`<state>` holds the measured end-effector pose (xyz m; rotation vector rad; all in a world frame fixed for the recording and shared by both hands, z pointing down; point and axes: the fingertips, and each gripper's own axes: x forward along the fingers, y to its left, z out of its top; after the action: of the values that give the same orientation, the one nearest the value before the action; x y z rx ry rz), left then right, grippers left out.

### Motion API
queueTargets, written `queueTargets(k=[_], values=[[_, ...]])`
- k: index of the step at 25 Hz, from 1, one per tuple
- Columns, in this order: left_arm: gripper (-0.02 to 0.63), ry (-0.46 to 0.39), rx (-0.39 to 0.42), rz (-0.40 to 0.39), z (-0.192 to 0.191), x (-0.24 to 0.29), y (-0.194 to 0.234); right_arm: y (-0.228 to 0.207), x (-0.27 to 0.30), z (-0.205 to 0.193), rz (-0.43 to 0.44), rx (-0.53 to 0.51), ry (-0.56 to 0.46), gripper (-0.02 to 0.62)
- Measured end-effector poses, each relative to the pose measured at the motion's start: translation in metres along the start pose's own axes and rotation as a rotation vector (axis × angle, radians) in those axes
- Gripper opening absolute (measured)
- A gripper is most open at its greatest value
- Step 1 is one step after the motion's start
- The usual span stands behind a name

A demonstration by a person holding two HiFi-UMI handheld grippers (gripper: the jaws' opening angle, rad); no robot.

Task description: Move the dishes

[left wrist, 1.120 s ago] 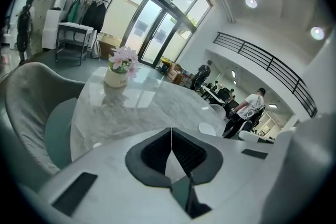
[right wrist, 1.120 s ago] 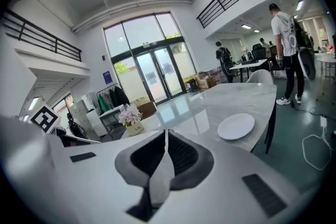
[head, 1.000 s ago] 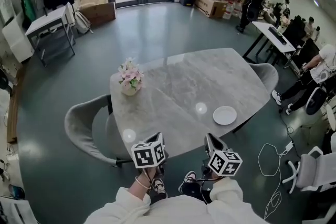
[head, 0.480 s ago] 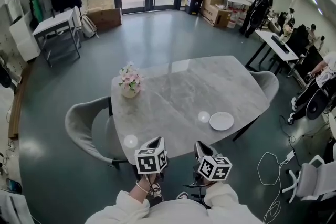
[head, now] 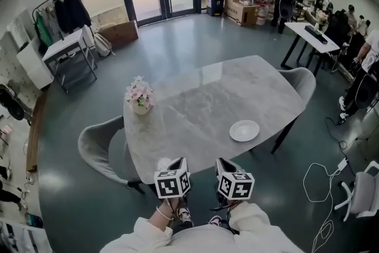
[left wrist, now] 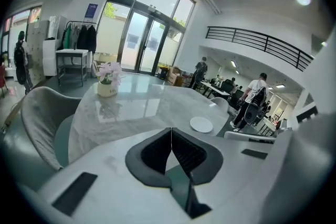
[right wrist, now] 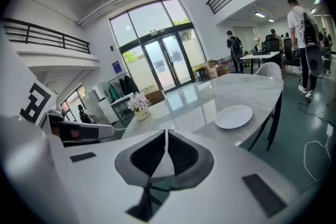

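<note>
1. The left gripper (left wrist: 171,136) was shut, its jaws pressed together with nothing between them.
2. The right gripper (right wrist: 166,136) was likewise closed and empty, with only a hairline slit at its tips.
3. In the head view both grippers sat side by side at the bottom centre of the frame, seemingly just off the near edge of the surface (head: 195,98).
4. The plate (head: 244,130) lay flat right of centre, near the surface's right edge, up and right of the right gripper and well apart from both.
5. A flower pot (head: 139,98) stood at the surface's left end.
6. A grey chair (head: 98,142) stood left of the surface.
</note>
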<state>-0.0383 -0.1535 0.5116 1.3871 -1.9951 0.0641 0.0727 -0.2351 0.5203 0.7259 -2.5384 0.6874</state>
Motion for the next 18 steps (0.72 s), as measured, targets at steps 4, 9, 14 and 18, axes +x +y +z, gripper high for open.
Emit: queueTargets(k=[4, 9, 14, 18], values=[[0.009, -0.013, 0.005, 0.008, 0.002, 0.001, -0.01, -0.005, -0.003, 0.005, 0.008, -0.034, -0.001, 0.068], [0.009, -0.025, 0.001, 0.007, 0.006, 0.002, -0.016, -0.006, -0.008, 0.011, -0.012, -0.116, 0.01, 0.058], [0.009, -0.017, -0.023, -0.004, 0.007, 0.005, -0.016, -0.007, -0.007, 0.013, -0.01, -0.1, 0.015, 0.058], [0.009, -0.016, -0.016, 0.004, 0.007, 0.005, -0.011, -0.008, -0.007, 0.012, -0.021, -0.095, 0.012, 0.058]])
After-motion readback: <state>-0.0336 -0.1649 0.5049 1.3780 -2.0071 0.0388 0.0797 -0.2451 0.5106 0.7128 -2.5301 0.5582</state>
